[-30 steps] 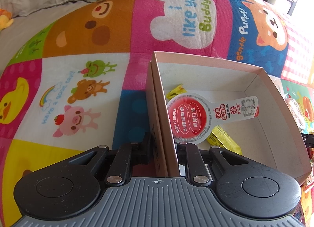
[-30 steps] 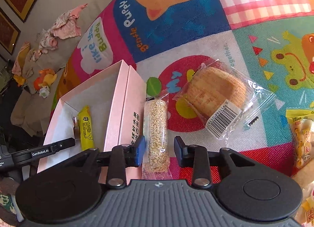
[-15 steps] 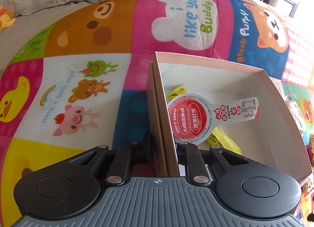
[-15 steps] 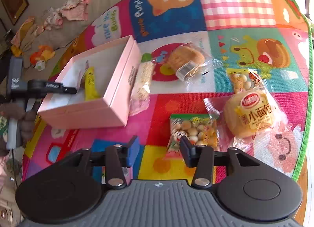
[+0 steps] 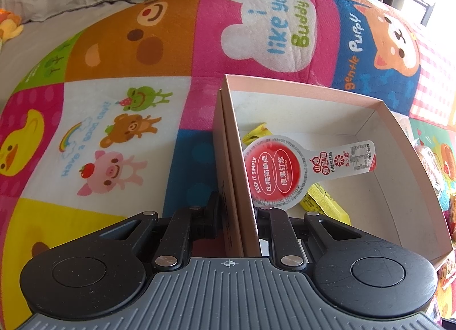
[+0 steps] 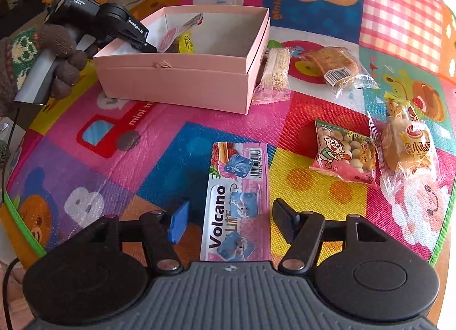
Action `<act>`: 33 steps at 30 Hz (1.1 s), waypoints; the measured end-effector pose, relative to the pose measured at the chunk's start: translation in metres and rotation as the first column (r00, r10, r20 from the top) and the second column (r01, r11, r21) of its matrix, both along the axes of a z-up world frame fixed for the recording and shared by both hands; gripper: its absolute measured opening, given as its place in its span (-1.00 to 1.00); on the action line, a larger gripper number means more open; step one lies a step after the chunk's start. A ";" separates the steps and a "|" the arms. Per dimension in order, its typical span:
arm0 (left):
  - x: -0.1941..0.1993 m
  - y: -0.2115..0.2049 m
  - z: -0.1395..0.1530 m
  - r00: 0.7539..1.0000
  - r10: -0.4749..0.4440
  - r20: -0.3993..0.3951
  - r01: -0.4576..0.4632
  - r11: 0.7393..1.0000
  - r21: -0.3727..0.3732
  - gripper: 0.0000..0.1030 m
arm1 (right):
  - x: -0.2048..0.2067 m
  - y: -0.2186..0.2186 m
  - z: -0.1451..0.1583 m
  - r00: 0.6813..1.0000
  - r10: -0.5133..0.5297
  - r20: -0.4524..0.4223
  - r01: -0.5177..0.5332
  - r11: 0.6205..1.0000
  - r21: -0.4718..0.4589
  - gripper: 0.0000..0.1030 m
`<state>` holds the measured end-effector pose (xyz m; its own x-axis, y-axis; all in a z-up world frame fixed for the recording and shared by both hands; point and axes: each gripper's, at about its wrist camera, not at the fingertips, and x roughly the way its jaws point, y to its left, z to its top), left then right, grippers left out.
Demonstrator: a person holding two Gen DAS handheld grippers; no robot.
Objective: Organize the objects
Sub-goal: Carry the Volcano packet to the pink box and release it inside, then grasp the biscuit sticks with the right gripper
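A pink box stands open on the play mat. My left gripper is shut on the box's left wall; it also shows in the right wrist view. Inside lie a red-and-white round snack pack and a yellow packet. My right gripper is open, its fingers either side of a pink "Volcano" packet lying flat on the mat.
A sesame bar lies against the box's right side. A wrapped pastry, a small biscuit bag and a wrapped bun lie on the mat at right. The mat's green edge is close by.
My right gripper has drawn back from the sesame bar beside the box towards the mat's near edge and opened wider over the Volcano packet. The left gripper has kept its hold on the box wall.
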<state>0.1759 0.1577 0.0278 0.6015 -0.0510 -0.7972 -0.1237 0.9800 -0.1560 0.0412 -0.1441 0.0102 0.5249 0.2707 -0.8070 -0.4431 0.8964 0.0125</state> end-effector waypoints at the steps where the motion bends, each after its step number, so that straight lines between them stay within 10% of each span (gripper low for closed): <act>1: -0.001 0.000 0.001 1.000 -0.005 -0.003 0.005 1.000 0.004 -0.65 | -0.001 0.002 0.000 1.000 0.002 0.002 -0.002 1.000 -0.003 0.16; 21: -0.008 0.002 -0.001 1.000 -0.018 0.012 0.018 1.000 -0.004 -0.63 | -0.015 0.013 0.026 0.985 0.137 -0.105 -0.132 0.989 0.060 -0.16; 24: -0.009 0.002 -0.001 1.000 -0.018 0.016 0.018 1.000 -0.006 -0.63 | -0.014 0.020 0.049 0.983 0.170 -0.066 -0.163 0.981 0.100 -0.23; 26: -0.009 0.001 -0.002 1.000 -0.017 0.017 0.017 1.000 -0.005 -0.63 | -0.006 0.022 0.066 0.984 0.177 -0.031 -0.172 0.977 0.128 -0.78; 33: -0.009 0.003 -0.002 1.000 -0.023 0.017 0.024 1.000 -0.012 -0.63 | 0.012 0.042 0.086 0.972 0.228 0.056 -0.231 0.972 0.047 -0.71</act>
<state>0.1670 0.1609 0.0262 0.6131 -0.0745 -0.7865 -0.0981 0.9807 -0.1694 0.0530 -0.1025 0.0962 0.4826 0.4303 -0.7628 -0.6381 0.7693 0.0302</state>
